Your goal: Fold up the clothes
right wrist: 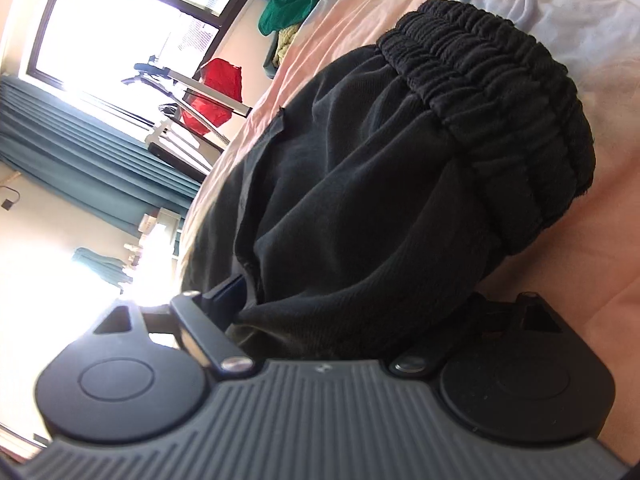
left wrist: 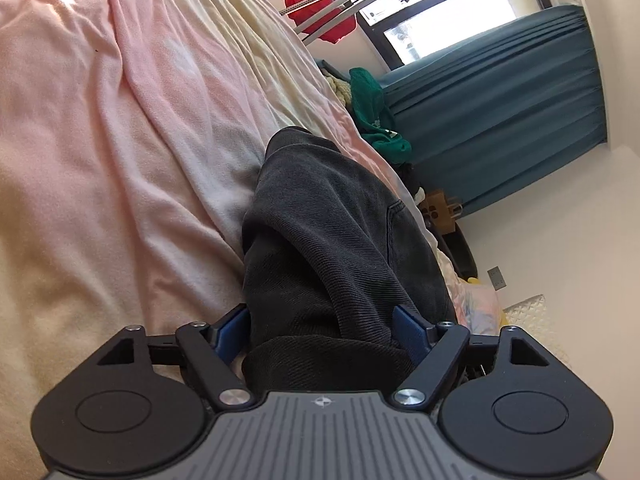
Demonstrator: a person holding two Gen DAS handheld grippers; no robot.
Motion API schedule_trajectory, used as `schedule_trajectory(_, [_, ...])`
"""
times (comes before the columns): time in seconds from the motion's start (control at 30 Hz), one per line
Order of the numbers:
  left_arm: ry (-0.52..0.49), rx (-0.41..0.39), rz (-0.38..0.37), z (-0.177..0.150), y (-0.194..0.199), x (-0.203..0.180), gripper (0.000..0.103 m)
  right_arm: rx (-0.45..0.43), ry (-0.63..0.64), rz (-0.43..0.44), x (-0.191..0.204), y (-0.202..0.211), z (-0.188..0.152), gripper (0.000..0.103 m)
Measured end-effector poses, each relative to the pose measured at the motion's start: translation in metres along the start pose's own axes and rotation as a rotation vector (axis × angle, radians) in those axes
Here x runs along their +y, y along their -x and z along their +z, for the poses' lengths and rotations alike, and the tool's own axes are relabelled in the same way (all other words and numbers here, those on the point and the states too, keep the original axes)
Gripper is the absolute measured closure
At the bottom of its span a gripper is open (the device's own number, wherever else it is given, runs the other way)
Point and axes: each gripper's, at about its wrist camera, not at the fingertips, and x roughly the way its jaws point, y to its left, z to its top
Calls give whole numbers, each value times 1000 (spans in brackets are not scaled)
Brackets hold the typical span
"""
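Observation:
A pair of dark grey-black trousers (left wrist: 320, 232) lies on a pink blanket (left wrist: 100, 140) that covers a bed. In the left wrist view a thick bunch of the trouser cloth fills the space between my left gripper's (left wrist: 324, 320) blue-padded fingers (left wrist: 408, 320), which stand wide apart around it. In the right wrist view the trousers (right wrist: 360, 200) show their elastic waistband (right wrist: 500, 92) at the upper right. Cloth fills my right gripper (right wrist: 348, 312) too; its right finger is hidden under the fabric.
A green garment (left wrist: 372, 104) lies at the bed's far edge. A clothes rack with a red garment (left wrist: 316, 4), teal curtains (left wrist: 500, 100) and a window (right wrist: 132, 28) stand beyond. A pale blue sheet (right wrist: 560, 4) lies past the waistband.

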Motion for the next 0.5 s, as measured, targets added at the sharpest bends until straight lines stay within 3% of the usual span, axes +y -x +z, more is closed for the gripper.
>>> schedule_trajectory(0.03, [-32,-10,20,-1,0,-5,44,-8,19,-18,4,2,-1,37])
schedule_trajectory(0.1, [-121,-24,59,-4,0,-18,62,-27,43,-30,10,8,-2,49])
schedule_trajectory(0.17, [-207,-40,94,-9,2,-34,69,-58,84,-34,21,19,-5,60])
schedule_trajectory(0.27, [-304,-67,119,-18,13,-62,73,-117,137,-21,37,47,-11,65])
schedule_trajectory(0.5, [-382,-62,19,-33,32,-140,75,-265,148,23,50,133,-3,66])
